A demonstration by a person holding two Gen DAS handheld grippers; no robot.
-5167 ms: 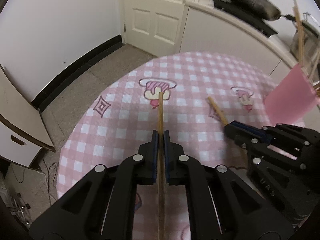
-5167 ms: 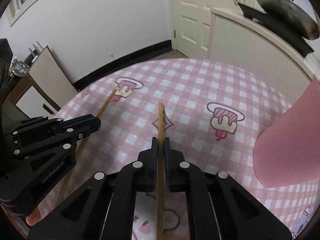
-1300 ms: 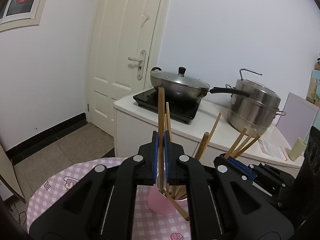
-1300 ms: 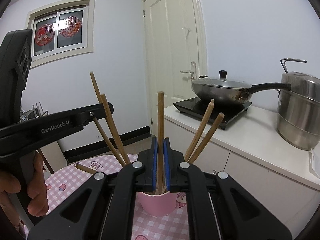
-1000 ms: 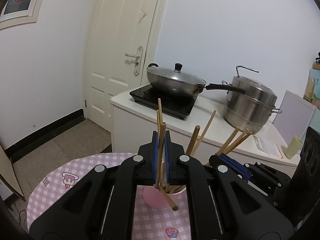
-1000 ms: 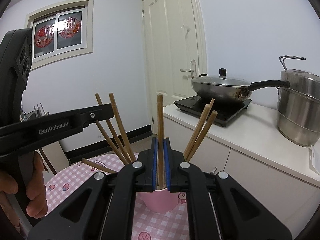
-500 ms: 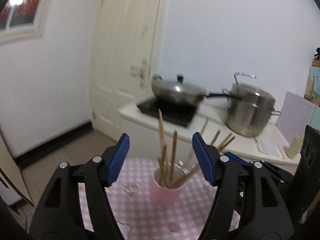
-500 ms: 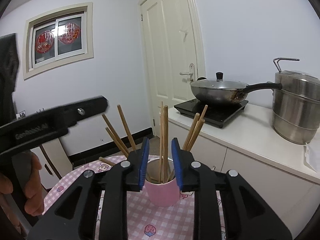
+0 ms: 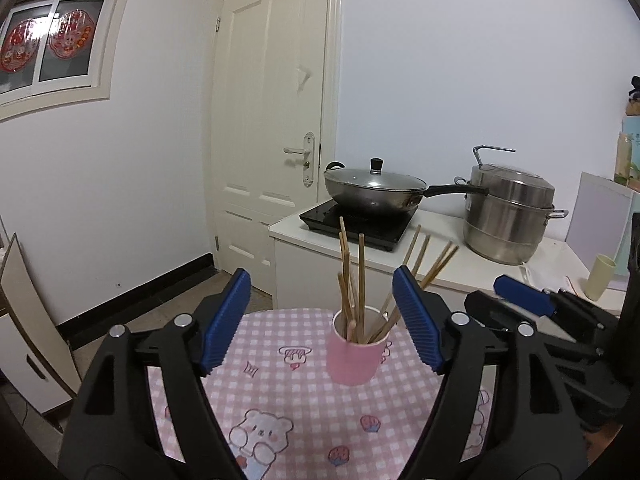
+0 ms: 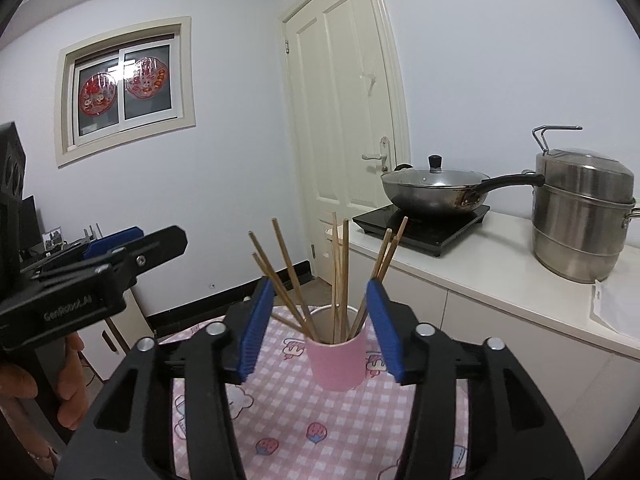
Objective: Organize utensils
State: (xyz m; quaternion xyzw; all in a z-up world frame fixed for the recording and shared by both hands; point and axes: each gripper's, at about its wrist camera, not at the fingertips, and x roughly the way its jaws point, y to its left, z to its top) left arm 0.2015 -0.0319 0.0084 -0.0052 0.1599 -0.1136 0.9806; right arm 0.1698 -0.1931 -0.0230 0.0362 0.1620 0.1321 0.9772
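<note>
A pink cup (image 9: 354, 358) (image 10: 337, 362) stands on the round table with the pink checked cloth (image 9: 288, 404) (image 10: 304, 432). Several wooden chopsticks (image 9: 360, 280) (image 10: 340, 276) lean upright in it. My left gripper (image 9: 321, 318) hangs back from the cup, its jaws opening wide with nothing between the blue pads. My right gripper (image 10: 320, 326) is also short of the cup, its jaws opening and empty; the cup and sticks show through the gap. Each gripper appears in the other's view, the right one (image 9: 532, 304) at the right, the left one (image 10: 116, 256) at the left, held by a hand (image 10: 24, 392).
Behind the table runs a white counter (image 9: 440, 256) with a lidded wok (image 9: 376, 190) on a black induction hob (image 9: 356, 222), a steel steamer pot (image 9: 510, 216) and a small pale cup (image 9: 600, 282). A cream door (image 9: 272, 136) and a window (image 10: 128, 80) are at the back.
Both grippers were shut on chopsticks over the cup; they let them drop in, opened, and drew back and up from the cup.
</note>
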